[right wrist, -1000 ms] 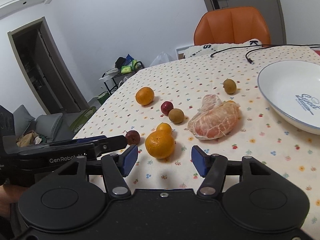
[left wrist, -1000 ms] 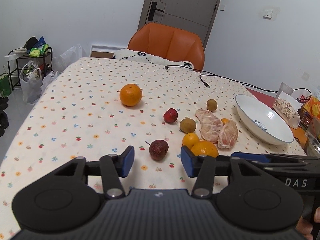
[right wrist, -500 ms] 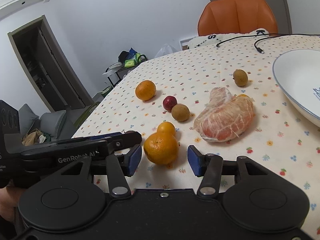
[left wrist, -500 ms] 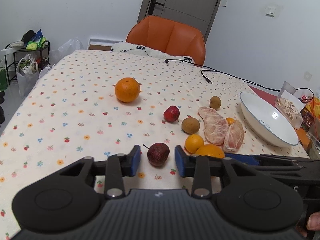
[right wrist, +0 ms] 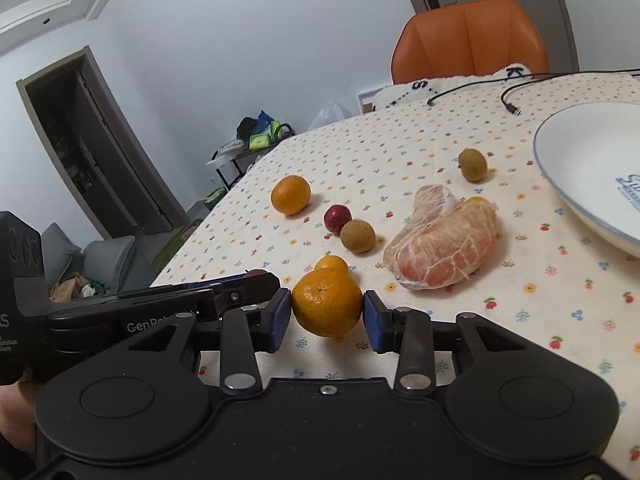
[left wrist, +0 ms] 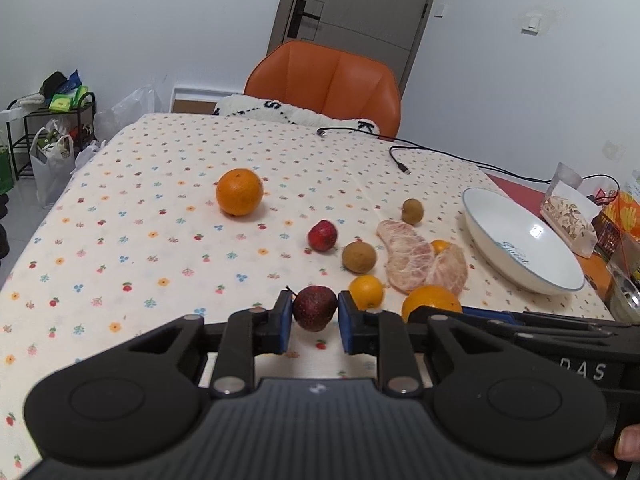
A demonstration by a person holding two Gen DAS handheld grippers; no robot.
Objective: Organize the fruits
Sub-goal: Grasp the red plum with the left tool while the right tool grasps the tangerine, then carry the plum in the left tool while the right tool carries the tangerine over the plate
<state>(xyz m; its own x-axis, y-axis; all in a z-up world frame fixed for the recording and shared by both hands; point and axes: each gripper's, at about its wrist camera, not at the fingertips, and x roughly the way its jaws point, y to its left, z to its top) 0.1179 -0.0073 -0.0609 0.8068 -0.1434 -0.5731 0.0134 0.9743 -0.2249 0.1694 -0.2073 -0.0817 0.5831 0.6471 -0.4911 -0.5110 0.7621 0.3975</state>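
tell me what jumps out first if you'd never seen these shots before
Two pairs of tongs work side by side at the near edge of the flowered tablecloth: the left tongs are clamped on a dark red fruit, and the right tongs are closing around an orange. Behind them lie a peeled pomelo and, to its right, an empty white bowl.

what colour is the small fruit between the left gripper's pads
Dark red, almost maroon fruit, with a thin stem; it shows best in the left wrist view.
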